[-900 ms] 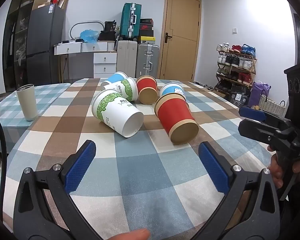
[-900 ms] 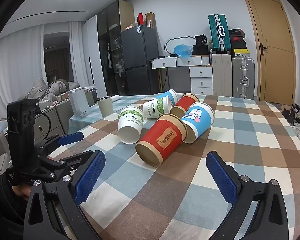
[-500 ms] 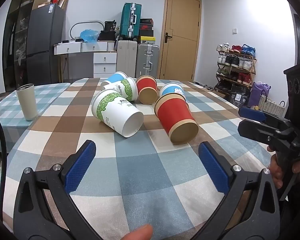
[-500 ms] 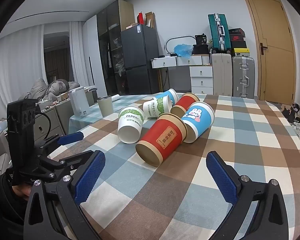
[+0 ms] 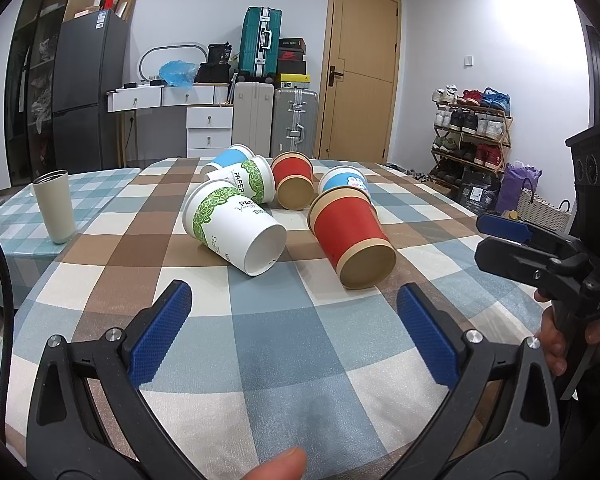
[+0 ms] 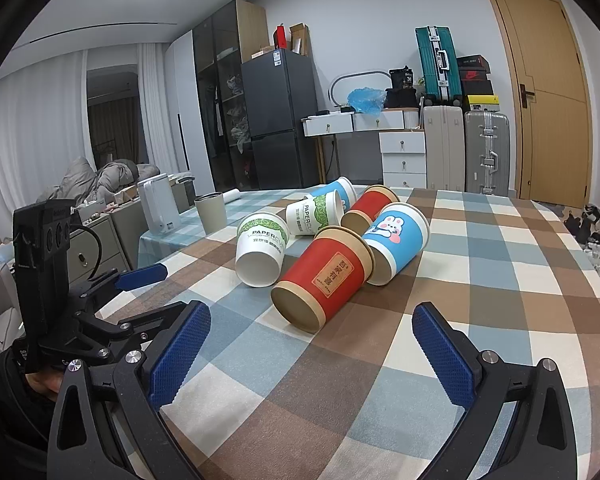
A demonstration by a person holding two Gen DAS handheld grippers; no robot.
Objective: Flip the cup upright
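Note:
Several paper cups lie on their sides in a cluster on the checked tablecloth [image 5: 284,344]. Nearest are a red cup [image 5: 350,236] [image 6: 324,276] and a white cup with green leaf print [image 5: 230,226] [image 6: 262,246], both with mouths toward me. Behind them lie a blue rabbit cup [image 6: 396,240], a second red cup [image 5: 292,180], another green-print cup [image 5: 246,178] and a blue cup [image 5: 224,160]. My left gripper [image 5: 294,316] is open and empty, short of the cups. My right gripper [image 6: 312,332] is open and empty, just short of the red cup.
An upright grey tumbler [image 5: 54,206] stands at the table's left side, with a white kettle [image 6: 158,208] beyond it. Each gripper shows in the other's view: the right one [image 5: 548,256] at the table's right edge, the left one [image 6: 84,304] at its left.

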